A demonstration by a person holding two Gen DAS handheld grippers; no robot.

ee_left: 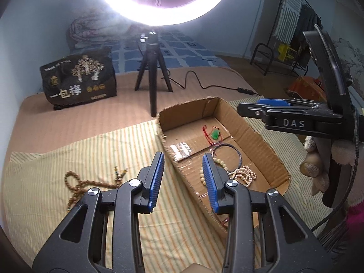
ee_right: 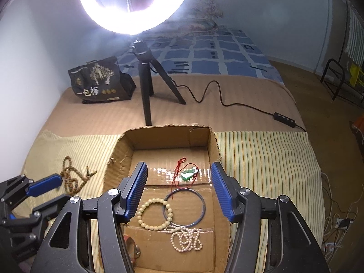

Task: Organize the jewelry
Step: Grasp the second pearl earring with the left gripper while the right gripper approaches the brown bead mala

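A: What's sitting in the cardboard box [ee_right: 211, 145]?
B: Jade pendant [ee_right: 188, 174], blue bangle [ee_right: 184, 208], cream bead bracelet [ee_right: 154, 214], pearl necklace [ee_right: 187, 239]. Wooden beads [ee_left: 78, 185] lying outside on striped cloth [ee_right: 268, 159].
A: Tongs?
B: Left tongs [ee_left: 183, 183], right tongs [ee_right: 179, 191] both gaping wide, gripping nothing. Right one's reading "DAS"; bag [ee_left: 78, 79] showing "一包梅".

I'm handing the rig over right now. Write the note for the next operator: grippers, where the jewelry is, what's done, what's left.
Left gripper: open, empty, over the near-left wall of the cardboard box.
Right gripper: open, empty, above the box interior.
In the box: green pendant on red cord, dark bangle, cream bead bracelet, pearl strand.
Left to do: brown bead necklace lies on the striped cloth, left of the box. It likely goes in next.
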